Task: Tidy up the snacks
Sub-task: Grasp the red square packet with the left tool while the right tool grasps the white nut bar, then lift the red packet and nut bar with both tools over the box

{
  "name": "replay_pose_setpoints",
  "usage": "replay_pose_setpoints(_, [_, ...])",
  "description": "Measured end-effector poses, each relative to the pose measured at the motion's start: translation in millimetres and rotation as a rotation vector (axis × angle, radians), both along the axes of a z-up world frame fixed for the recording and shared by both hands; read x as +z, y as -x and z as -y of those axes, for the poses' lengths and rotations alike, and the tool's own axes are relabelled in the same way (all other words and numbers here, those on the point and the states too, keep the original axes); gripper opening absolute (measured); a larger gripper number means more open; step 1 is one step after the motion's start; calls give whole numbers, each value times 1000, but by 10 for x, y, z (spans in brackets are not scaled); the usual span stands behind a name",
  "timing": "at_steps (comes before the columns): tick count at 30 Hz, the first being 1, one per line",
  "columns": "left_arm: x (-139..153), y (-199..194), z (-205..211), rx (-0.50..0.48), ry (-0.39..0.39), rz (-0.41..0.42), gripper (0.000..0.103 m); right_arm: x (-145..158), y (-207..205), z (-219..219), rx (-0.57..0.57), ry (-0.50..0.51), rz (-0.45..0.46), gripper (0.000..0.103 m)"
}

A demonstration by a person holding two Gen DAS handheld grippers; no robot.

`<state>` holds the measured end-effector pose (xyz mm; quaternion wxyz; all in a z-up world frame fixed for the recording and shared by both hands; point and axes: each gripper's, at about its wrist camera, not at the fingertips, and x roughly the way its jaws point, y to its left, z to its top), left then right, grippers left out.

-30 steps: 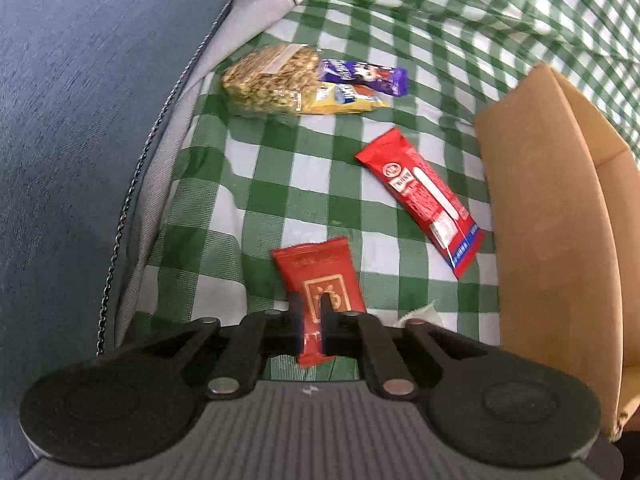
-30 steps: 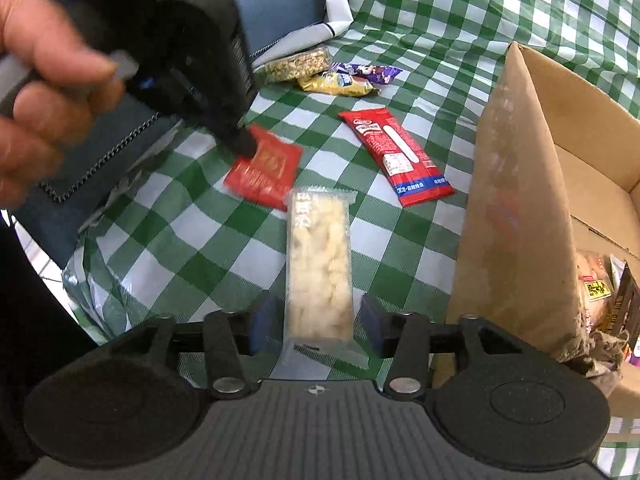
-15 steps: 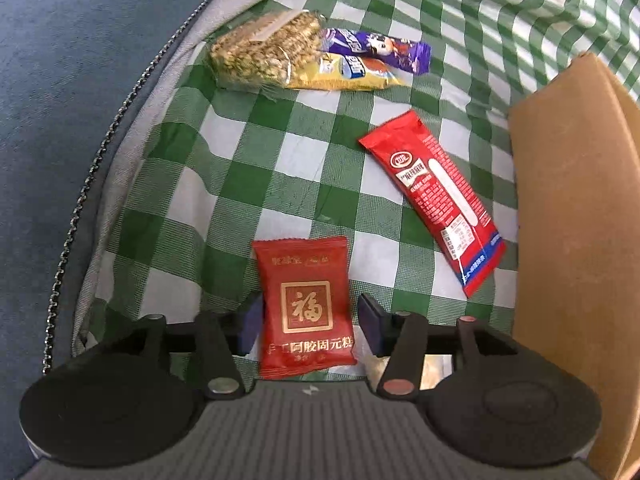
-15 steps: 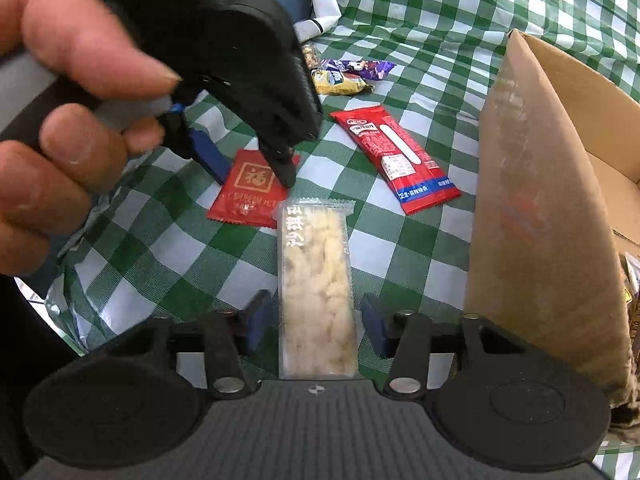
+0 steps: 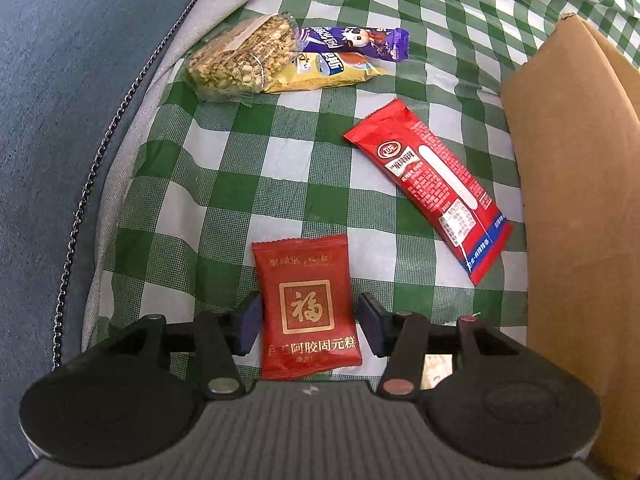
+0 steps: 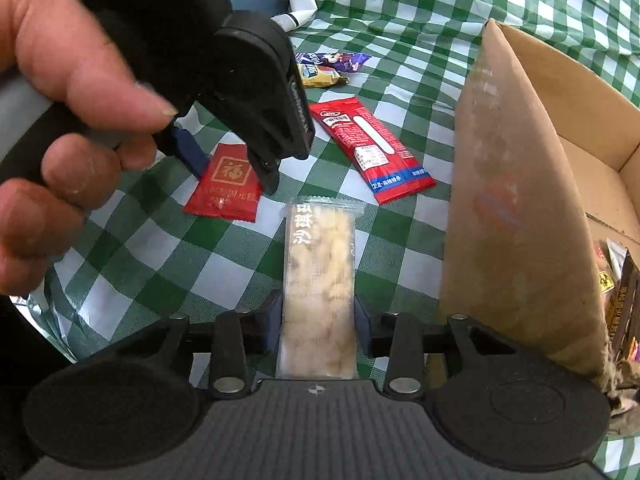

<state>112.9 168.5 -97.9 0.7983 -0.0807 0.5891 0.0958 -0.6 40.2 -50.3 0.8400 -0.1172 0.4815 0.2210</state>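
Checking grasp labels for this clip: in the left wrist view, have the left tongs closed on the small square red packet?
No: the left tongs are open, with a visible gap between each pad and the small square red packet lying flat on the green checked cloth.

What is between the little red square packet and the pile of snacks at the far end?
Nothing: only bare checkered cloth lies between the small red packet and the snack pile, seen in the left wrist view.

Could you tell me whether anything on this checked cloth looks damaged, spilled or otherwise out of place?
Nothing looks spilled or torn. The clear-wrapped grain bar lies partly on top of the yellow packet and purple packet, in a loose pile. The brown cardboard box has a frayed lower corner.
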Motion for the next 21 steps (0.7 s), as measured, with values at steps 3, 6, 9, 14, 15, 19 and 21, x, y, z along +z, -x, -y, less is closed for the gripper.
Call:
replay_pose_setpoints(3, [6, 11, 16, -10, -10, -1, 57, -7, -21, 3, -9, -9, -3, 42])
replay_pose_setpoints(6, [-1, 4, 33, -21, -22, -3, 55, -16, -22, -14, -5, -2, -4, 42])
replay_pose_setpoints(9, [-8, -3, 47, -31, -33, 0, 50, -19, -25, -9, -1, -2, -4, 42])
replay_pose_setpoints(14, [52, -1, 78, -50, -63, 35, 46, 13, -6, 5, 8, -10, 15, 38])
replay_pose_setpoints(15, [81, 1, 86, -53, -71, 50, 46, 30, 6, 9, 7, -15, 25, 38])
replay_pose_setpoints(19, [221, 39, 48, -28, -55, 116, 46, 149, 43, 39, 5, -50, 74, 38])
replay_pose_setpoints(21, [307, 64, 2, -2, -24, 156, 46, 212, 60, 61, 5, -65, 101, 38])
